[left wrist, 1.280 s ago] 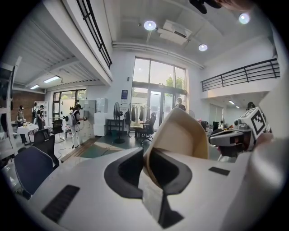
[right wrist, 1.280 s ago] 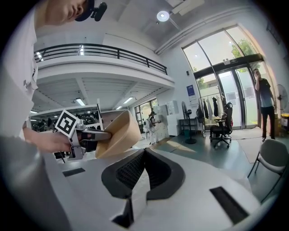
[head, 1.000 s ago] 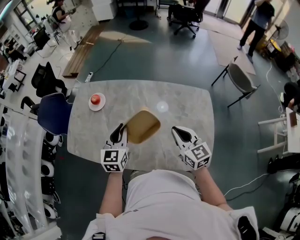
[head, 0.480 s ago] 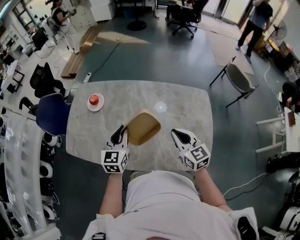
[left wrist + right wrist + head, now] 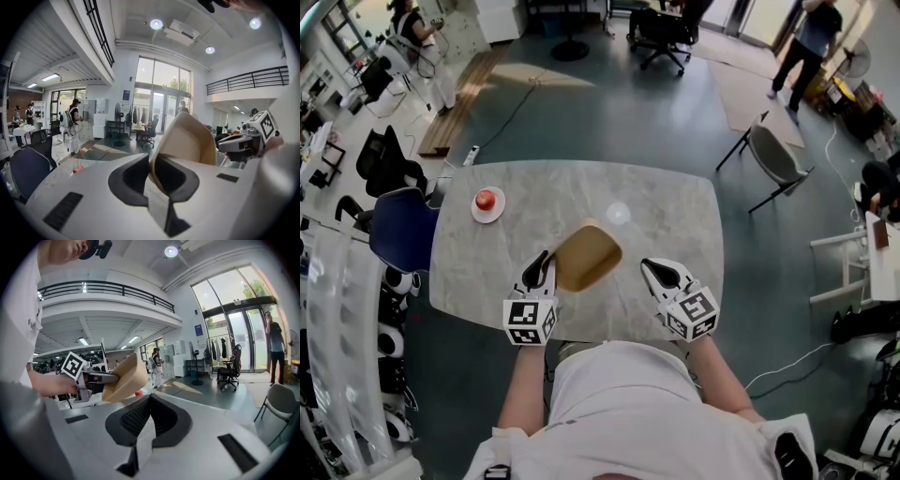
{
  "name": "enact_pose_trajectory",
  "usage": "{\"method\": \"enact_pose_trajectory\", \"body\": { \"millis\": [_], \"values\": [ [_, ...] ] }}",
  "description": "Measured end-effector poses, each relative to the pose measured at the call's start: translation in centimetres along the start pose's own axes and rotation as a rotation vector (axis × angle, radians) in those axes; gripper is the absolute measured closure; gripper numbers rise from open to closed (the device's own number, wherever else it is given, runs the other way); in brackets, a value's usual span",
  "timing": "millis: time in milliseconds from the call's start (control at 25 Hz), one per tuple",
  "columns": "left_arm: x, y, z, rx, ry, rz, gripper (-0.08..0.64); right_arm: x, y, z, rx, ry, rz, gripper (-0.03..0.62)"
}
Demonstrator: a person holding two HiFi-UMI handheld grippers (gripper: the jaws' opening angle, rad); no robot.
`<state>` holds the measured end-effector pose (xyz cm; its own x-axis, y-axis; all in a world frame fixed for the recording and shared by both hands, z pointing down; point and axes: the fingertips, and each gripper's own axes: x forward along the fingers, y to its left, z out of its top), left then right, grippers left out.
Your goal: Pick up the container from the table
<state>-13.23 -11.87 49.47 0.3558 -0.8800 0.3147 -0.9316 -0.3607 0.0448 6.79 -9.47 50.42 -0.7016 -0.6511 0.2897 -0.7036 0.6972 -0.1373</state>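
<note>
A tan, bowl-shaped container [image 5: 586, 253] hangs tilted just above the marble table [image 5: 675, 206], near its front middle. My left gripper [image 5: 541, 272] is shut on the container's near rim. In the left gripper view the thin rim [image 5: 187, 140] runs down between the dark pads [image 5: 133, 176]. My right gripper [image 5: 659, 273] hovers to the right of the container, apart from it, shut with nothing in it. The right gripper view shows the container [image 5: 123, 378] held by the left gripper [image 5: 101, 377] at the left.
A white plate with a red fruit [image 5: 487, 202] sits at the table's far left. A pale round spot [image 5: 618, 214] lies beyond the container. A blue chair [image 5: 398, 230] stands at the left edge and a grey folding chair [image 5: 773, 159] at the far right.
</note>
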Motion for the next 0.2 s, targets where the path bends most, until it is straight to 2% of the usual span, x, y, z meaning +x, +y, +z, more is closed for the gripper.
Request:
{"method": "enact_pose_trajectory", "body": {
  "millis": [200],
  "values": [
    [0.50, -0.37, 0.10, 0.001, 0.000, -0.009, 0.517, -0.15, -0.35, -0.06, -0.001, 0.002, -0.003, 0.581]
  ]
}}
